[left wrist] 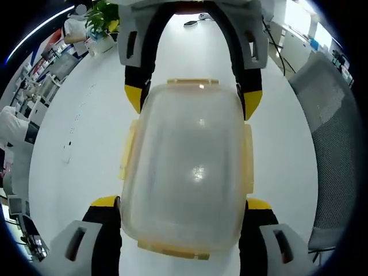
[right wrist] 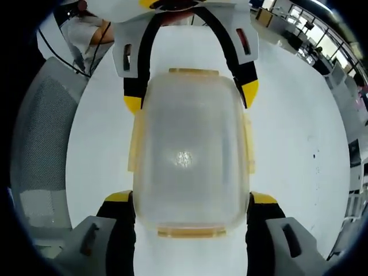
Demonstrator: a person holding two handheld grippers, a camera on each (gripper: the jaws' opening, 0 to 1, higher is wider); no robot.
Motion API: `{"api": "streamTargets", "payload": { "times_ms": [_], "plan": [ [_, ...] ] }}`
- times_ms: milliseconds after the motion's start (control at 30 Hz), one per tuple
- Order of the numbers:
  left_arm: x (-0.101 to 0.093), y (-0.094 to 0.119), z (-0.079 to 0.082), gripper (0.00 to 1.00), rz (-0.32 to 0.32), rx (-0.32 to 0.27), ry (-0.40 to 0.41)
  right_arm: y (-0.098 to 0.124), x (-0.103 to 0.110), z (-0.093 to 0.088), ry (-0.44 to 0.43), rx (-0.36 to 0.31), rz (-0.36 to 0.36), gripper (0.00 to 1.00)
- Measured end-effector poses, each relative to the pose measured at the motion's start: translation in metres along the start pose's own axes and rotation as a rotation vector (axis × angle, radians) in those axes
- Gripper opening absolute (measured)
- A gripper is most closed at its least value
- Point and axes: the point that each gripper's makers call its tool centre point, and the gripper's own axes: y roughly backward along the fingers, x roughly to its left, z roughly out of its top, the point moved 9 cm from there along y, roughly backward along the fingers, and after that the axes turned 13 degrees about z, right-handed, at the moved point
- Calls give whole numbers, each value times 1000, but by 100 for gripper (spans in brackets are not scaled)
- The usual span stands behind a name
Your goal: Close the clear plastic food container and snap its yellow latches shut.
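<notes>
We've got the clear container (left wrist: 187, 167) sitting on the white tabletop (left wrist: 86, 132), lid on, squeezed end to end between both grippers. The left gripper (left wrist: 183, 215) and right gripper (right wrist: 191, 210) each have fingers (right wrist: 119, 206) spread wide against its sides. Can't really tell if the yellow latches (left wrist: 127, 150) are snapped, they're too blurry.

A: You're working in bright, even overhead light; the white table (left wrist: 86, 126) is nearly washed out in both views.

B: Any glare?

A: Small highlights sit on the clear lid (left wrist: 198, 172), one more in the right gripper view (right wrist: 184, 158). Shadows under the container are faint.

B: Sharpness?

A: The lid looks soft and milky up close. Your fisheye bends the room's edges hard, and the far desks blur.
</notes>
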Motion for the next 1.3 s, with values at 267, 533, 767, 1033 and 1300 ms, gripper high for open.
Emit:
{"api": "streamTargets", "payload": {
  "times_ms": [267, 533, 767, 1033, 1300],
  "plan": [
    [11, -3, -2, 83, 3, 1, 11, 1, -11, 5, 5, 28, 0, 77],
    [14, -4, -3, 82, 7, -3, 19, 0, -16, 7, 6, 53, -5, 77],
    [14, -4, -3, 82, 8, -3, 19, 1, -14, 6, 7, 44, -12, 78],
    [12, -5, -4, 84, 19, 6, -62, 0, -15, 4, 13, 28, -9, 79],
    [12, -3, -8, 84, 58, -52, 31, 3, -15, -4, 8, -58, -50, 79]
  ]
}}
